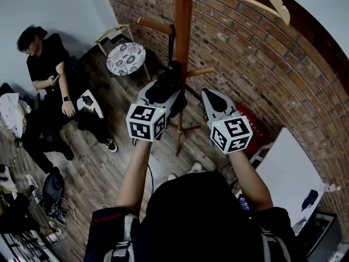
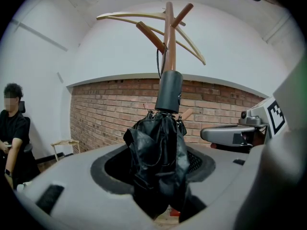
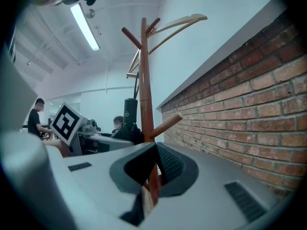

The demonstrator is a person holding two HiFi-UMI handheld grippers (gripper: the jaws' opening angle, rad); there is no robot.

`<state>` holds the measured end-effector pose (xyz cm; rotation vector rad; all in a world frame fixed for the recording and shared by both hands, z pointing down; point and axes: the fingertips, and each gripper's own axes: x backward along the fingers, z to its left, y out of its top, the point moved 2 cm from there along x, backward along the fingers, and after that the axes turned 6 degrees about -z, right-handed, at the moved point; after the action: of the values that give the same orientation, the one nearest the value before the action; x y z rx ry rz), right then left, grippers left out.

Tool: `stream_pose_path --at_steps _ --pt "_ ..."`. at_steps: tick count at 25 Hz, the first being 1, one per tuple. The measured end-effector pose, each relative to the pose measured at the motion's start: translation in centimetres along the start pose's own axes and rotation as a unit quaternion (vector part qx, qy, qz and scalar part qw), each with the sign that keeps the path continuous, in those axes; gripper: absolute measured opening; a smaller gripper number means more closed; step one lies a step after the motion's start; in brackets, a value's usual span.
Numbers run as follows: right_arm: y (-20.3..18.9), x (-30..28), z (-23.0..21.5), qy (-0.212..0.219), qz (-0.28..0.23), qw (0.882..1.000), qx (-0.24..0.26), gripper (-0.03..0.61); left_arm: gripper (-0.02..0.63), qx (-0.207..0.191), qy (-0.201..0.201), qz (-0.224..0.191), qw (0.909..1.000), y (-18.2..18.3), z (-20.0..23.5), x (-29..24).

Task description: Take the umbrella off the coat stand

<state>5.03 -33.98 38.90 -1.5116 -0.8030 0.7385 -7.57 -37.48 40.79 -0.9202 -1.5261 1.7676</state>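
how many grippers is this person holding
2: the left hand-held gripper grips the umbrella; the right hand-held gripper is beside the stand, empty.

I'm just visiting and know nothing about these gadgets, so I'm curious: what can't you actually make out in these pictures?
- Lower end of the umbrella: left gripper view, sunk inside the left gripper.
- How its strap hooks the peg: too thin in any view.
- Red thing: head view, half behind the right gripper, so unidentifiable.

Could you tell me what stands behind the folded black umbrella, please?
The brown wooden coat stand rises behind the folded black umbrella, with a red brick wall beyond. The umbrella hides the stand's lower pole there.
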Motion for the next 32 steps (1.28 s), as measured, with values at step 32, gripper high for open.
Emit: stream_pose_path --at_steps 32 --pt "1.3 -1.2 2.6 0.032 -0.012 0.999 0.008 0.028 0.282 0.008 0.035 -0.052 0.9980 4.0 2.0 3.3"
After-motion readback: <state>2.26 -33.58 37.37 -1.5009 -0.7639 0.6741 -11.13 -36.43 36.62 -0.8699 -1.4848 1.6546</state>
